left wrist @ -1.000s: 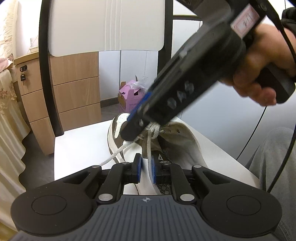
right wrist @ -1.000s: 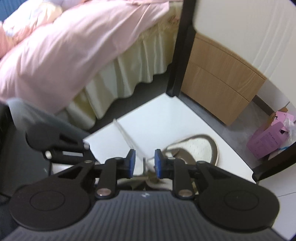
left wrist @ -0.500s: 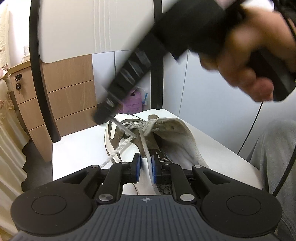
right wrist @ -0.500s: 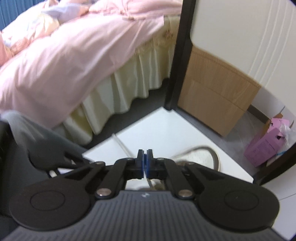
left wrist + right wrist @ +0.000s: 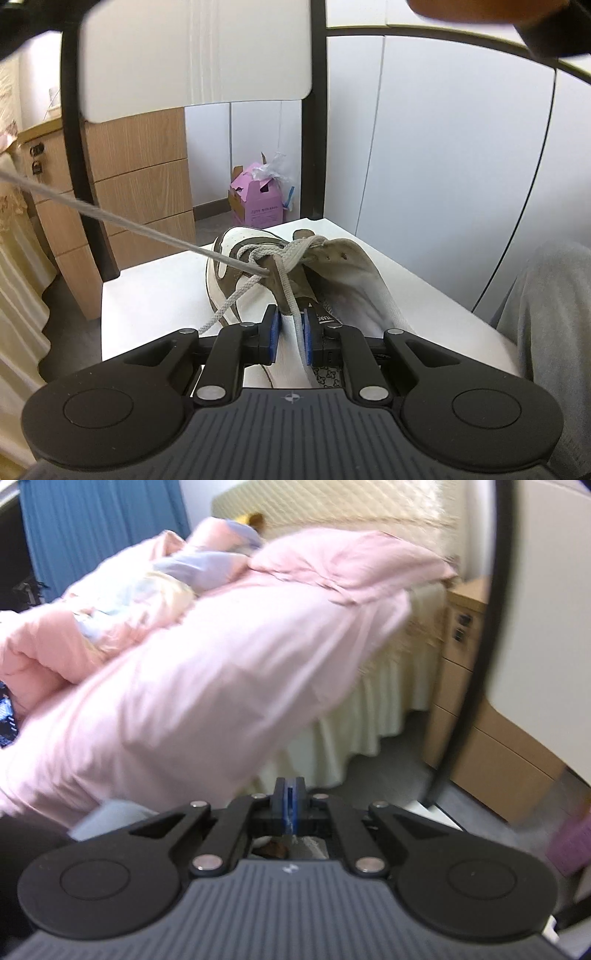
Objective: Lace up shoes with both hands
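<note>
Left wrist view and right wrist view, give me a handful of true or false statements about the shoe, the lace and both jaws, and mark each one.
1. The shoe sits on a white surface. True.
2. A taut lace strand runs from the shoe's eyelets up toward the left edge of the left wrist view. True.
3. The right gripper has its jaws wide apart. False: they are closed together on a thin bit of lace.
4. The left gripper hovers far from the lace. False: a lace strand passes between its blue pads.
5. The pink box stands on the shoe's surface. False: it is on the floor behind.
</note>
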Demonstrator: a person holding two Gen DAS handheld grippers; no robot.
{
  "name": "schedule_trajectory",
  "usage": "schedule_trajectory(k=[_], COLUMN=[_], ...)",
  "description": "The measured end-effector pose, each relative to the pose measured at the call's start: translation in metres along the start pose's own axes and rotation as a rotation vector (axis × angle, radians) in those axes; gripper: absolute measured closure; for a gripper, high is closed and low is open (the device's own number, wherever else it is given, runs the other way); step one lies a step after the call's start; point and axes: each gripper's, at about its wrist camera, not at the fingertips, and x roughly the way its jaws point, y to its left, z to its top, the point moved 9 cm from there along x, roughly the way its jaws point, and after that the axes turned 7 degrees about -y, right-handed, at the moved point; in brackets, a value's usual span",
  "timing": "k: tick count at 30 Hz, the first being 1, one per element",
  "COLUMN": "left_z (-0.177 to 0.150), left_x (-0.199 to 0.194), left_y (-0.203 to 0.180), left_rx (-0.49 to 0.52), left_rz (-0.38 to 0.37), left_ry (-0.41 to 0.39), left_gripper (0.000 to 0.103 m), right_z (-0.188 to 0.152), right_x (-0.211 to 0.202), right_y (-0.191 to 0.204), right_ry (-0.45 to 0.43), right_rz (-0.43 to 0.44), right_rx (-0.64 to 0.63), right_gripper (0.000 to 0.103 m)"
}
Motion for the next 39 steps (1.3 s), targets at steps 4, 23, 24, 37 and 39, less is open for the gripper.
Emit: schedule_trajectory(k=[4, 23, 24, 37, 39], left_z=[0.001, 0.001, 0.001, -0.001, -0.001], left_x=[-0.001, -0.005, -0.005, -0.003, -0.002], left_y=[0.003, 0.014, 0.015, 0.012, 0.012], left_rx=[-0.042, -0.156, -0.169, -0.177, -0.171], left_rz=[0.000, -0.003, -0.007, -0.005, -0.004], left_ry=[-0.004, -0.009, -0.006, -0.003, -0.003], left_gripper=[0.089, 0.089, 0.089, 0.088, 0.088], right_z=[-0.007, -0.020, -0.028, -0.116, -0.125], right_x=[0.022, -0.020, -0.022, -0.005, -0.001], right_y=[0.012, -0.053, -0.061, -0.081, -0.082], right_ry=[0.079, 0.055, 0.084, 0.383, 0.408], right_rz=[0.010, -0.170, -0.192, -0.196, -0.207], right_rx=[-0.051, 0.056, 0.056, -0.038, -0.069], right_gripper=[0.100, 0.056, 0.057, 0.081, 0.081])
